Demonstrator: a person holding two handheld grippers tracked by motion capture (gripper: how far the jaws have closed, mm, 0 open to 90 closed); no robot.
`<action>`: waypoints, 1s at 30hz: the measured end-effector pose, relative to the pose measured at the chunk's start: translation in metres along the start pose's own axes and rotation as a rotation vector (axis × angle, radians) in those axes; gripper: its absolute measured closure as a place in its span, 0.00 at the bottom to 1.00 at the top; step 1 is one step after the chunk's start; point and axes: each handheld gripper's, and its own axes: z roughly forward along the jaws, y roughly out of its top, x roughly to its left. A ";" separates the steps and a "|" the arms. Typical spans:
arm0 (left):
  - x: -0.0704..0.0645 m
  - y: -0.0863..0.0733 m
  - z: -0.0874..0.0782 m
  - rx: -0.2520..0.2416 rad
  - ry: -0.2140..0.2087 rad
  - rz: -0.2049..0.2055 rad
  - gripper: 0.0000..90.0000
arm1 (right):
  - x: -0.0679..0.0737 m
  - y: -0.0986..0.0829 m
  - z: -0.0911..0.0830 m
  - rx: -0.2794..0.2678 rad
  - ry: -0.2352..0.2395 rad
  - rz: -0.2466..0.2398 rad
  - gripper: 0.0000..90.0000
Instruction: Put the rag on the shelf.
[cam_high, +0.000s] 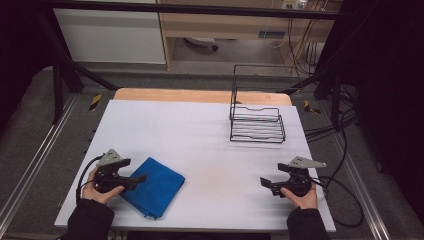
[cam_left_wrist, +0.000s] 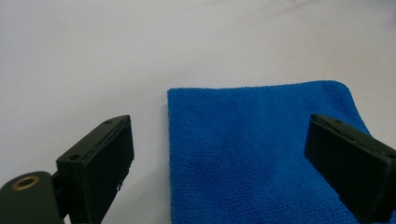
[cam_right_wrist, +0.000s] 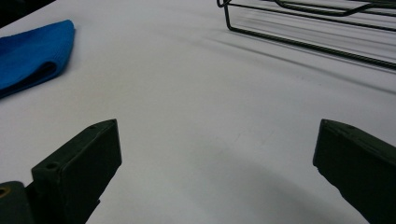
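High view: folded blue cloth (cam_high: 152, 186) at table's (cam_high: 200, 135) near-left, left gripper (cam_high: 136, 179) at its edge, wire rack (cam_high: 256, 122) far right; left gripper view: jaws spread, one over cloth (cam_left_wrist: 261, 154); right gripper (cam_right_wrist: 215, 163) view: jaws wide over bare table.

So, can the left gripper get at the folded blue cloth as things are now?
Probably yes. The left gripper is open, right at the folded blue microfibre cloth, which lies flat on the white table with nothing between.
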 end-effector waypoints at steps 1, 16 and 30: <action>0.000 0.000 0.000 -0.001 -0.001 0.001 0.09 | 0.000 0.000 0.000 0.001 -0.002 0.001 0.02; 0.001 -0.003 -0.001 0.001 0.002 -0.003 0.09 | 0.018 0.008 0.016 0.024 0.010 -0.017 0.02; 0.003 -0.003 -0.001 0.000 0.008 -0.005 0.09 | 0.050 0.023 0.048 0.049 0.065 -0.073 0.02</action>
